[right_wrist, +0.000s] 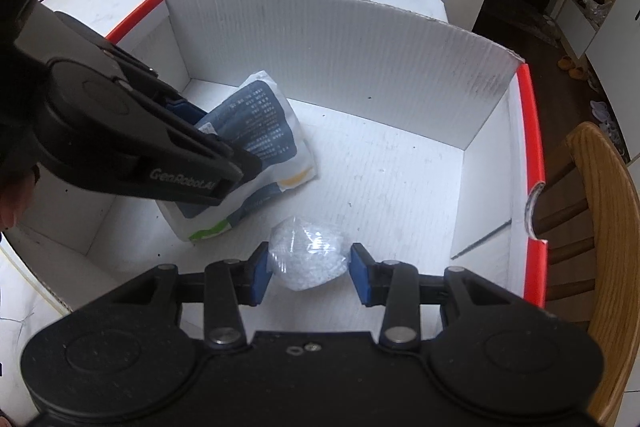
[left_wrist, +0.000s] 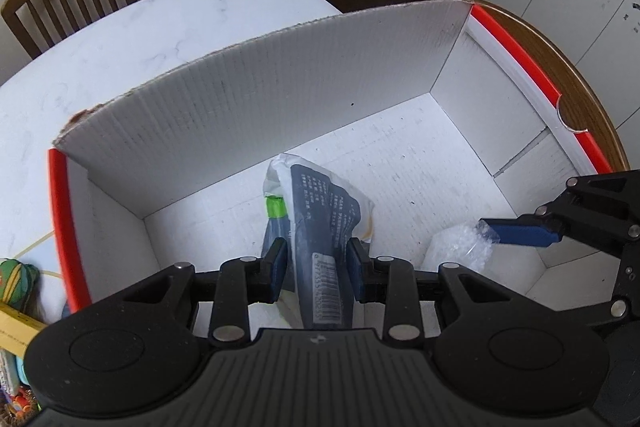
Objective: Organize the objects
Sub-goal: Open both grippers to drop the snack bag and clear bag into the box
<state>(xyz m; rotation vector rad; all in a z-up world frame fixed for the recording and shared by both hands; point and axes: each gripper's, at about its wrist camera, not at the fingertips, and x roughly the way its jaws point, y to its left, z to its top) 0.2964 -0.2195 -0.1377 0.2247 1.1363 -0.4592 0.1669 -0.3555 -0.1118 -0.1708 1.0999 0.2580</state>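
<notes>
Both grippers reach down into the white cardboard box (left_wrist: 256, 95): the left gripper (left_wrist: 317, 267) is clamped on a blue-grey printed pouch (left_wrist: 320, 211), lowered to the box floor, prob. for release. The right gripper (right_wrist: 307, 273) has a clear bubble-wrap bundle (right_wrist: 306, 255) between its pads; the right pad looks just clear of it, so grip uncertain. Only the right wrist view shows that gap; only the left wrist view shows the pouch's barcode (left_wrist: 330, 291).

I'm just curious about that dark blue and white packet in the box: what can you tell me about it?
The packet is a crinkled soft pouch, white with a dark blue printed panel, a barcode and a green patch. It stands tilted on the floor of the white box, its lower end touching down, pinched between the left gripper pads.
</notes>
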